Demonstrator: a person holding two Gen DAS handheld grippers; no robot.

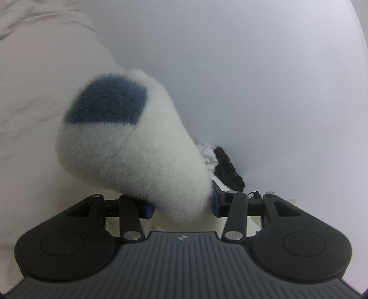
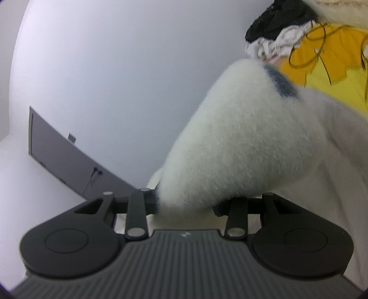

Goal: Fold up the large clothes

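A fluffy white fleece garment (image 1: 138, 147) with a dark blue patch (image 1: 108, 103) toward eleven o'clock bunches thickly between the left gripper (image 1: 181, 208) jaws, which clamp it. In the right wrist view the same fleece (image 2: 241, 142) runs toward one o'clock, pinched by the right gripper (image 2: 186, 205). Beyond, at one o'clock, lie yellow (image 2: 326, 59), white (image 2: 276, 46) and black clothes (image 2: 276, 18).

A fluffy white garment (image 1: 128, 147) bulged ahead of the left gripper (image 1: 181, 208) and filled the space before its jaws; open wall lay to its right. Ahead of the right gripper (image 2: 186, 205) the same fleece (image 2: 241, 147) blocked the way, and a heap of black, white and yellow clothes (image 2: 322, 59) stood beyond. Left of it was clear.
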